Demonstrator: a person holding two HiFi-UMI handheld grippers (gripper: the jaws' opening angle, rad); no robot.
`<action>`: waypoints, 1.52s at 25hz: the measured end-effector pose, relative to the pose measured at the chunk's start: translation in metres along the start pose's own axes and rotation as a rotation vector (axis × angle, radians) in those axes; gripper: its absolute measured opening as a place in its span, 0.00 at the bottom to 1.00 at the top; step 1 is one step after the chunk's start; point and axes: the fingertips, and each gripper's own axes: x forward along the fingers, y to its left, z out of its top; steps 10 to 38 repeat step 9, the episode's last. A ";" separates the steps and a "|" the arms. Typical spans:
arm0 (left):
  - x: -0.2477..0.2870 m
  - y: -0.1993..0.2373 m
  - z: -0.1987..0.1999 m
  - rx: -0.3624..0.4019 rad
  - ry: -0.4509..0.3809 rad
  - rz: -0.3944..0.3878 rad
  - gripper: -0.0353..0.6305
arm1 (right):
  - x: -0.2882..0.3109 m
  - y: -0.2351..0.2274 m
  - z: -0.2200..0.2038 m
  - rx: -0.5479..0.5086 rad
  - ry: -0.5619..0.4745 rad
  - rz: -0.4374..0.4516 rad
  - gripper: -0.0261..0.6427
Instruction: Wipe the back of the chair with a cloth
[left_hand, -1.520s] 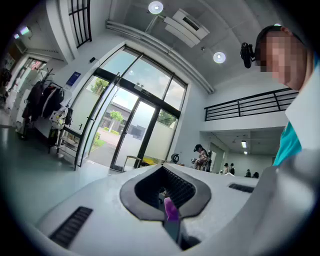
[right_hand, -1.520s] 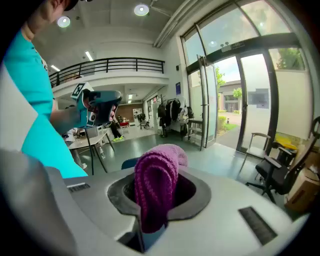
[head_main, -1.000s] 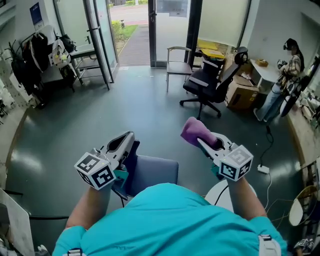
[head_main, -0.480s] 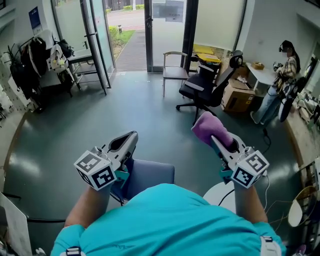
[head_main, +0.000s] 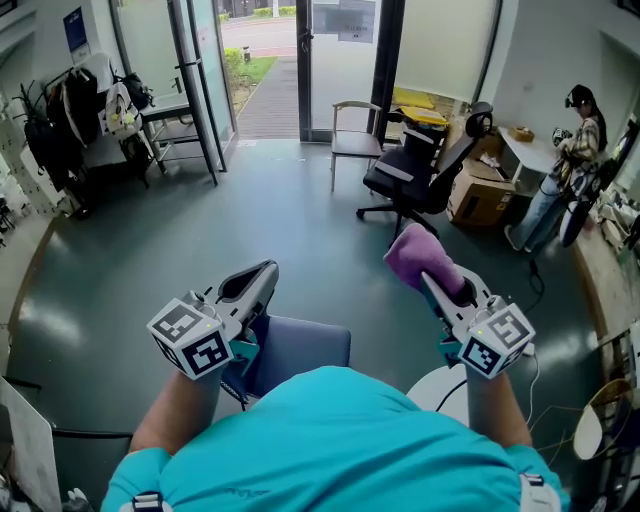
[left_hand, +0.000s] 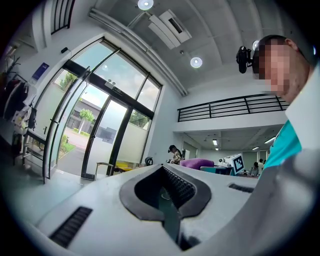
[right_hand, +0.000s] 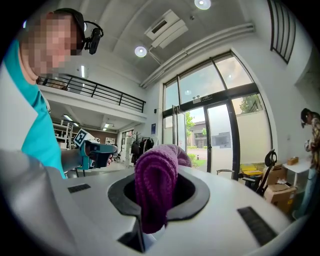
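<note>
My right gripper (head_main: 430, 276) is shut on a folded purple cloth (head_main: 416, 257), held up at chest height; in the right gripper view the cloth (right_hand: 156, 190) bulges out between the jaws. My left gripper (head_main: 262, 276) is shut and holds nothing; its jaws meet with only a thin seam (left_hand: 167, 197). Just below my hands stands a chair with a grey-blue back (head_main: 300, 348), the left gripper over its left edge. A black office chair (head_main: 420, 165) and a light chair with a metal frame (head_main: 357, 130) stand across the room.
Glass doors (head_main: 270, 60) lie straight ahead. A rack with bags and coats (head_main: 70, 120) lines the left wall. A person (head_main: 565, 165) stands at a desk far right, beside cardboard boxes (head_main: 482, 195). A white round base (head_main: 440, 385) and cable (head_main: 535, 340) lie by my right side.
My right gripper with the cloth moved right and slightly up from a second ago, then held still. The left gripper stayed put.
</note>
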 end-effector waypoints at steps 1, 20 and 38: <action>-0.001 0.000 -0.001 -0.003 0.001 0.001 0.06 | 0.001 0.001 -0.001 0.000 0.001 0.002 0.14; 0.003 0.003 0.005 -0.013 0.006 0.004 0.06 | 0.006 -0.004 0.005 0.005 0.005 0.006 0.14; 0.003 0.003 0.005 -0.013 0.006 0.004 0.06 | 0.006 -0.004 0.005 0.005 0.005 0.006 0.14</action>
